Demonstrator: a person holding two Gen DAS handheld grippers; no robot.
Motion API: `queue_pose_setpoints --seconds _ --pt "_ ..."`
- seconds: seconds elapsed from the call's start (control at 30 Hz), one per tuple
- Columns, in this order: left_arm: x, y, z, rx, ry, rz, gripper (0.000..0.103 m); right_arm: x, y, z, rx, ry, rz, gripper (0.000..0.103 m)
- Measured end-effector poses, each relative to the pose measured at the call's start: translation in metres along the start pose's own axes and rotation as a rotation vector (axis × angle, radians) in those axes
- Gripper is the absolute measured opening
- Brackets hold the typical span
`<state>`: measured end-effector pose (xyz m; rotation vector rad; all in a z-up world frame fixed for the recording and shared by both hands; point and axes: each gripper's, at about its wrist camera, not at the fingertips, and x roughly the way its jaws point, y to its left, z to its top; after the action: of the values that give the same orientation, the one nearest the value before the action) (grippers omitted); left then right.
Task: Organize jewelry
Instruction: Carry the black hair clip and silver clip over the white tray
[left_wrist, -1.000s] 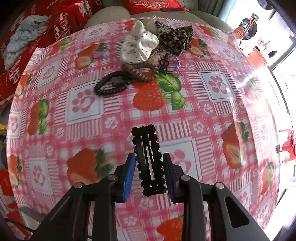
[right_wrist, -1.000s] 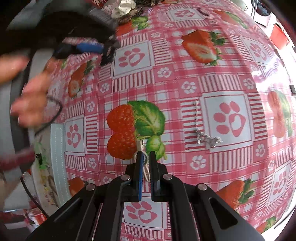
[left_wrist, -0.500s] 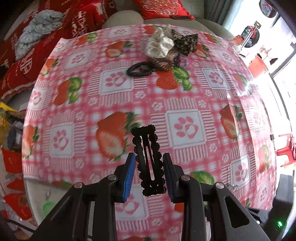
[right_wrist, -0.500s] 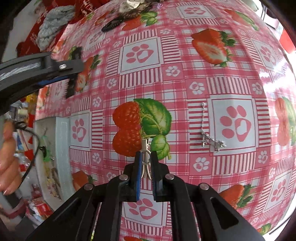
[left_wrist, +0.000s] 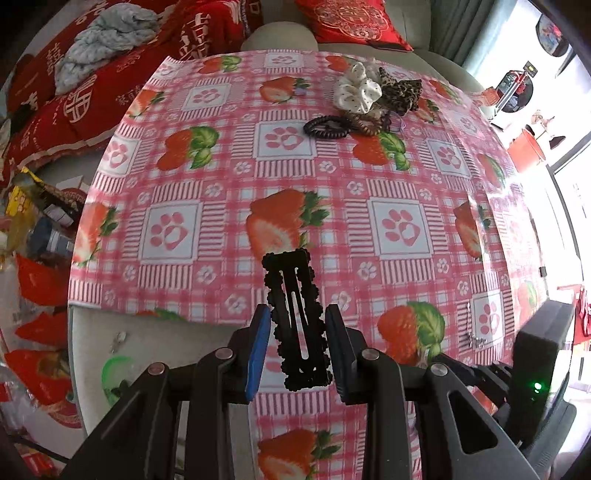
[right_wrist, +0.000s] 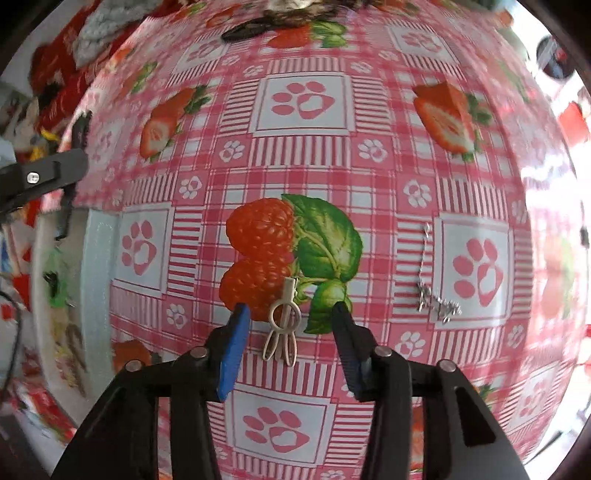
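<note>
Now holding, in the left gripper (left_wrist: 298, 349), a black scalloped metal snap hair clip (left_wrist: 296, 325), pads tight against both its long edges, above the pink strawberry-and-paw-print tablecloth (left_wrist: 229, 173). Just been opening, the right gripper (right_wrist: 288, 328): jaws parted, pads clear of the small cream plastic hair clip (right_wrist: 282, 325) lying flat on the cloth between them. At 3 o'clock from that clip, well apart, a silver chain earring (right_wrist: 436, 295). At 12 o'clock on the cloth, far side, a pile of scrunchies and coil hair ties (left_wrist: 364, 101).
</note>
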<state>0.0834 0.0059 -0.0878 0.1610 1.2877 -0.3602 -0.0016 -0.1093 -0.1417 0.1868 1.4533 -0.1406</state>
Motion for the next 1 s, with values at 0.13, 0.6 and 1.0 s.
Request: queue_pose_setpoints --seconds 0.13,0.6,1.0 --pt "-0.006 0.007 -0.013 -0.011 0.002 0.008 0.036 -0.001 0.002 0.001 -0.004 0.003 -0.017 0.020" --pt "-0.041 0.065 -0.088 -0.192 0.013 0.046 0.036 -0.057 -0.008 0.018 -0.010 -0.032 0.184 0.020" --pt "-0.075 0.131 -0.167 -0.409 0.029 0.119 0.036 -0.066 0.094 0.025 -0.239 -0.011 0.315 0.020"
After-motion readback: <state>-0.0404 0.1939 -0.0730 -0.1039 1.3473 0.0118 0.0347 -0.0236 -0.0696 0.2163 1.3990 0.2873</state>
